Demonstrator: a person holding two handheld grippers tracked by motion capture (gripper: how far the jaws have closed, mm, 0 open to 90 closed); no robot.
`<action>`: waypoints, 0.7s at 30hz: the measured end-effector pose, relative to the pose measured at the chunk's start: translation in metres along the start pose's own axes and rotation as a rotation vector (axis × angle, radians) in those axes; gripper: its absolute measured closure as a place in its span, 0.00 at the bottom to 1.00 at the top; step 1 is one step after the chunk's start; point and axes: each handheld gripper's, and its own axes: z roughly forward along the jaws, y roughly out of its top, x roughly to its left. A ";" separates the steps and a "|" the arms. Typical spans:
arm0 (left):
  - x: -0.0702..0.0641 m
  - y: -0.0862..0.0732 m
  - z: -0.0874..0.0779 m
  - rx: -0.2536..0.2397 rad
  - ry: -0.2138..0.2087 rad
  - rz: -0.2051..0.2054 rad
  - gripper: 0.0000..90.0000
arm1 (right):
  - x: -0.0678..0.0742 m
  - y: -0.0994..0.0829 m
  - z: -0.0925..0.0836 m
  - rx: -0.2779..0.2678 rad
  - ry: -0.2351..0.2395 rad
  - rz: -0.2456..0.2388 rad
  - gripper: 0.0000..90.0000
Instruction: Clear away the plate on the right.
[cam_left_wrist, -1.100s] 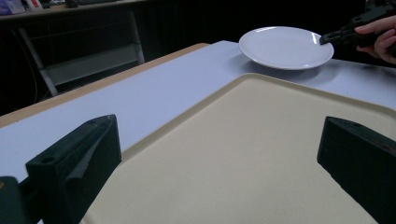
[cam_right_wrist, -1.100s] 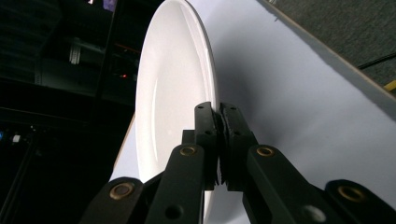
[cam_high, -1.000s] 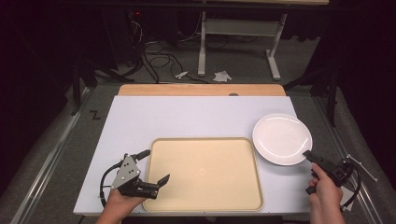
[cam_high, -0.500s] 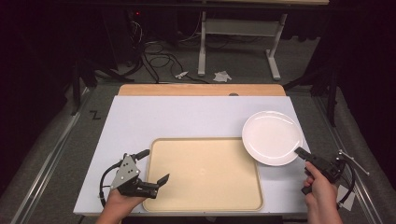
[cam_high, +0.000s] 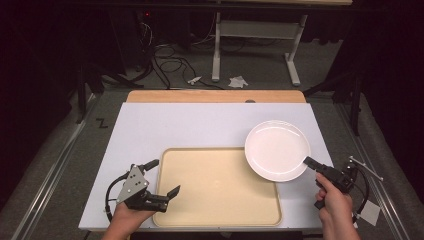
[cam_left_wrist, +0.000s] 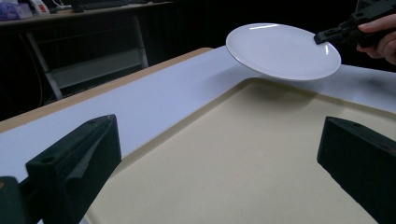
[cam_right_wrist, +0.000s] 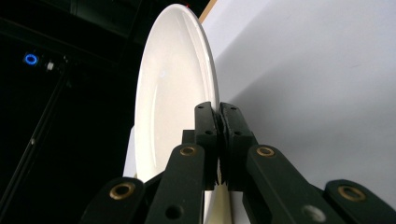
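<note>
**Legible markings: one floor mark, nothing else**

High view: a single black mark shaped like the letter "Z" (cam_high: 102, 122) sits on the grey floor (cam_high: 75, 150), just off the left edge of my bench (cam_high: 150, 130). I cannot tell whether it is tape or paint.

Left gripper view: some packaging (cam_left_wrist: 23, 8) lies on a far desk at top left, with print too small and blurred to read.

Right gripper view: nothing readable.
</note>
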 end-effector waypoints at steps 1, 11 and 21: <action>0.000 0.000 0.000 -0.001 0.002 0.002 0.00 | 0.002 -0.001 0.001 0.008 -0.001 0.002 0.99; 0.001 0.001 -0.003 -0.013 0.017 0.002 0.00 | 0.022 -0.019 0.023 0.108 0.030 -0.067 0.99; 0.001 0.001 -0.003 -0.014 0.017 0.002 0.00 | 0.036 -0.036 0.041 0.189 0.036 -0.119 0.99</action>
